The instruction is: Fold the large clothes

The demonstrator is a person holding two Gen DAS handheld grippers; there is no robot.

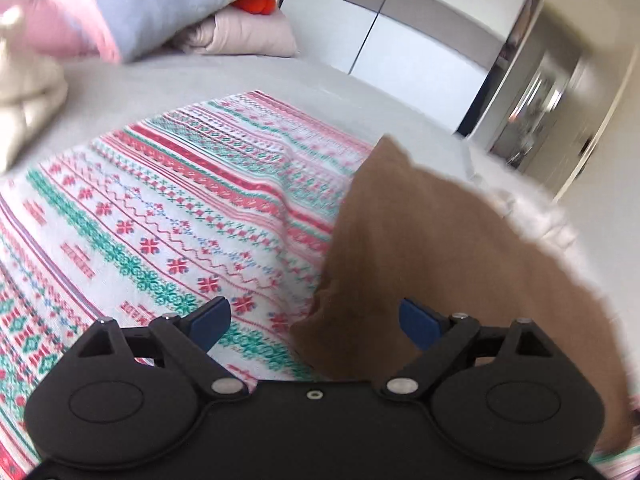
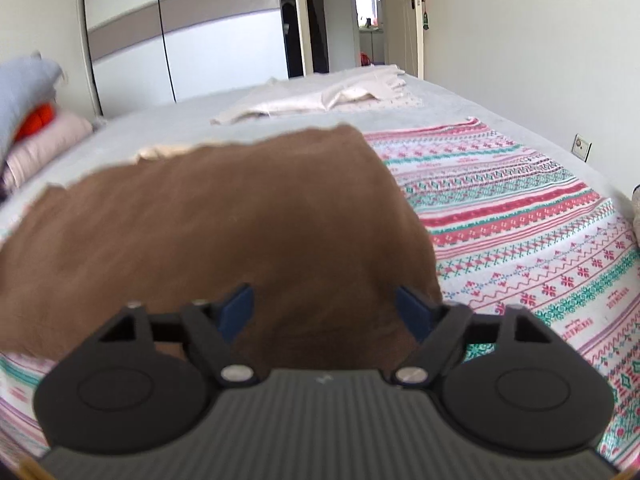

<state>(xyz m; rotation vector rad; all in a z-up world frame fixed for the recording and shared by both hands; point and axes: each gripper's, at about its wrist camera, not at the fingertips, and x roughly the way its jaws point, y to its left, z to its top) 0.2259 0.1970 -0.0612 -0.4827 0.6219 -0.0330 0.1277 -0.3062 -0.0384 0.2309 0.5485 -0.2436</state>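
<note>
A brown garment [image 1: 432, 256] lies on a patterned red, green and white cloth [image 1: 168, 208] spread on the bed. In the left wrist view it fills the lower right. My left gripper [image 1: 316, 320] is open above the garment's left edge, with nothing between its blue pads [image 1: 210, 322]. In the right wrist view the brown garment [image 2: 224, 232] fills the middle and left, and the patterned cloth [image 2: 520, 224] lies to its right. My right gripper [image 2: 324, 312] is open just above the garment's near part, empty.
Pillows and folded bedding [image 1: 168, 4] are piled at the bed's far left. A cream garment [image 2: 332, 98] lies at the far end of the grey bed [image 2: 192, 120]. A wardrobe [image 2: 180, 40] and an open door [image 2: 404, 20] stand beyond.
</note>
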